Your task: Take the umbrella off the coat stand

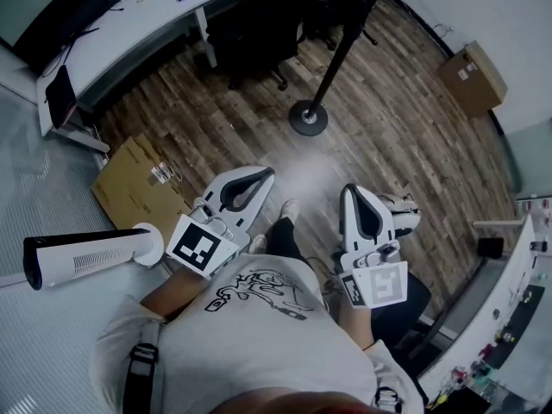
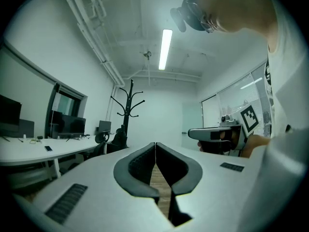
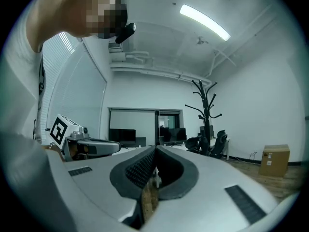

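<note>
You're holding two grippers out ahead of you, level and side by side. The left hand-held gripper (image 1: 266,173) is sitting with its jaws pressed together and nothing between them. The right hand-held gripper (image 1: 352,190) is doing the same, pads meeting at the tips, empty. Both are pointing roughly toward the one coat stand (image 1: 333,65), which is standing well apart from you on the wood floor (image 1: 216,119). Its long axis is running straight up and down. In both gripper views it's showing as a dark upright pole with curved hooks branching out near the top. From the head view the pole is slanting up and to the right from its single round base (image 1: 308,117). The top is getting lost in dark clutter, so I honestly can't pick out the umbrella in any view. Counting the rest: two cardboard boxes are lying on the floor, one flattened to your left (image 1: 134,179) and one closed over to the right (image 1: 473,78). One white tower-shaped appliance (image 1: 86,261) is lying on its side at your left. One long white desk (image 1: 147,33) is curving along behind the stand.
</note>
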A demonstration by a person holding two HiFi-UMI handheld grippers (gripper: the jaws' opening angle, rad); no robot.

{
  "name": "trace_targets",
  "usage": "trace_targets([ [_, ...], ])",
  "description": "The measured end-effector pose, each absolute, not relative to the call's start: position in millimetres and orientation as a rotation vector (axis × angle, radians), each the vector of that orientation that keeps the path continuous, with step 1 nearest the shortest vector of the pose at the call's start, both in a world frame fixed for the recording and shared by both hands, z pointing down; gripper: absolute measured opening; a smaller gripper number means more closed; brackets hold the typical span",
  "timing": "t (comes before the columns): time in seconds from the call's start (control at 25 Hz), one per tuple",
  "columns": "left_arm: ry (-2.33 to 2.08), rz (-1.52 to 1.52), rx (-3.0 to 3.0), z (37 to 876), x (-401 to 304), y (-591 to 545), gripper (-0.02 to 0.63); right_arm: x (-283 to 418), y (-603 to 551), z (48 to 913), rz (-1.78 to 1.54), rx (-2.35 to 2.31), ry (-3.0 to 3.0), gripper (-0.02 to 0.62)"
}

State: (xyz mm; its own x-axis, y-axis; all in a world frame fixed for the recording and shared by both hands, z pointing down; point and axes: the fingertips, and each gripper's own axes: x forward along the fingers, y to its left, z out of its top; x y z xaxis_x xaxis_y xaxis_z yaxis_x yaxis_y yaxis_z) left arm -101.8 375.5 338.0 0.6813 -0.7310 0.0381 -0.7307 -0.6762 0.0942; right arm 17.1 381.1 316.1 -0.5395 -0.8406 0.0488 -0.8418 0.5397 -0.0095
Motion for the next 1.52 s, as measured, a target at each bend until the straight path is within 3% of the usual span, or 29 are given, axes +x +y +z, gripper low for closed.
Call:
trace_targets([
  [1.52, -1.309, 0.034, 2.765, 336.2, 35.2, 118.5, 0.023, 162.2, 124.1, 322.4, 0.068, 1.445, -2.765, 0.011],
])
